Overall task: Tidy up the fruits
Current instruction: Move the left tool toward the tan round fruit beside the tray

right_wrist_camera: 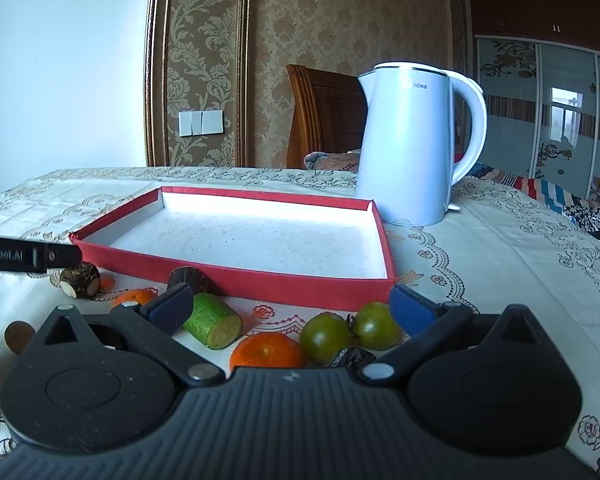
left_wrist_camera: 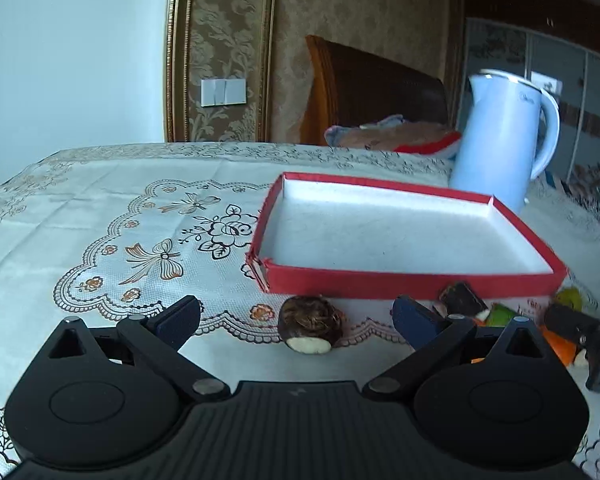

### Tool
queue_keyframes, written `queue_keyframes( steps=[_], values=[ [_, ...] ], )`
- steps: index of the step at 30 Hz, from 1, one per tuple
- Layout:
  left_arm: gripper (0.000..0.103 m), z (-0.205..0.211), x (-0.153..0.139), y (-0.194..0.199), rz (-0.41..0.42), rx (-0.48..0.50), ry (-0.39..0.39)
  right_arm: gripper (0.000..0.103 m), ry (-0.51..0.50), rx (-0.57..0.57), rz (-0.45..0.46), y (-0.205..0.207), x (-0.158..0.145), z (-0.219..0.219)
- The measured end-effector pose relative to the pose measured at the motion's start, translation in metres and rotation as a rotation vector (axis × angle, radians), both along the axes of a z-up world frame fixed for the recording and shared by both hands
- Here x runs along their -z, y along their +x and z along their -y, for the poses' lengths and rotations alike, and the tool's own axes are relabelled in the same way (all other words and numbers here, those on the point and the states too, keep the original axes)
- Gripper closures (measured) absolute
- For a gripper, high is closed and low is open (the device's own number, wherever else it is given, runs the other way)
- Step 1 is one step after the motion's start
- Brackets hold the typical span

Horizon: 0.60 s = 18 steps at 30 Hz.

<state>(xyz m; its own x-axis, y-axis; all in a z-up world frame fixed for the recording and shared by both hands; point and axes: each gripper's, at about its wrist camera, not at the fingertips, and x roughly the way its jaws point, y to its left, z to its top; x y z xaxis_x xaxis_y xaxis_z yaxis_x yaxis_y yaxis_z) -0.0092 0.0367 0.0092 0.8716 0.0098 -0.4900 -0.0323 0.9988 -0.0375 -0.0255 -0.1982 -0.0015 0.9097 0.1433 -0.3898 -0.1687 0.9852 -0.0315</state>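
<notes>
A shallow red box [left_wrist_camera: 412, 280] with a white inside stands empty on the patterned tablecloth. My left gripper [left_wrist_camera: 296, 310] is open wide, and a brown hairy taro piece [left_wrist_camera: 310, 324] lies on the cloth between its fingers, untouched. My right gripper [right_wrist_camera: 291, 306] is also open wide just before the red box [right_wrist_camera: 300, 286]. Between and below its fingers lie a cut green piece [right_wrist_camera: 214, 324], an orange [right_wrist_camera: 266, 352], two green round fruits [right_wrist_camera: 326, 336] and a dark lump [right_wrist_camera: 352, 356]. A second orange [right_wrist_camera: 136, 298] sits behind its left finger.
A white electric kettle [right_wrist_camera: 408, 148] stands behind the box's right corner. A dark brown chunk [right_wrist_camera: 186, 278] leans at the box's front wall. A brown disc [right_wrist_camera: 18, 336] lies at far left. A wooden chair [left_wrist_camera: 364, 92] stands beyond the table's far edge.
</notes>
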Motion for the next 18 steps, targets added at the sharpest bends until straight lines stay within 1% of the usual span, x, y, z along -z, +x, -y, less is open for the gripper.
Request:
queue_keyframes(
  steps=[1,3,4,6,10,18],
  values=[
    [0.000,0.001,0.000,0.000,-0.004,-0.009,0.006,0.000,-0.001,0.000,-0.001,0.000,0.000,0.000],
    [0.000,0.003,0.001,-0.001,-0.014,0.011,0.007,0.000,0.002,-0.002,-0.005,0.001,0.000,0.000],
    [0.000,0.004,0.002,-0.001,-0.021,0.026,0.015,0.000,0.004,-0.002,-0.005,0.001,0.000,0.000],
    [0.000,0.009,0.006,-0.002,-0.029,0.025,0.045,0.000,0.003,-0.003,-0.006,0.001,0.000,0.000],
    [0.000,0.013,0.007,-0.004,-0.022,0.021,0.070,0.000,-0.002,-0.009,-0.001,-0.001,0.000,0.001],
    [0.000,0.022,0.010,-0.003,-0.009,0.012,0.146,0.000,0.002,-0.006,0.024,-0.005,-0.002,0.001]
  ],
)
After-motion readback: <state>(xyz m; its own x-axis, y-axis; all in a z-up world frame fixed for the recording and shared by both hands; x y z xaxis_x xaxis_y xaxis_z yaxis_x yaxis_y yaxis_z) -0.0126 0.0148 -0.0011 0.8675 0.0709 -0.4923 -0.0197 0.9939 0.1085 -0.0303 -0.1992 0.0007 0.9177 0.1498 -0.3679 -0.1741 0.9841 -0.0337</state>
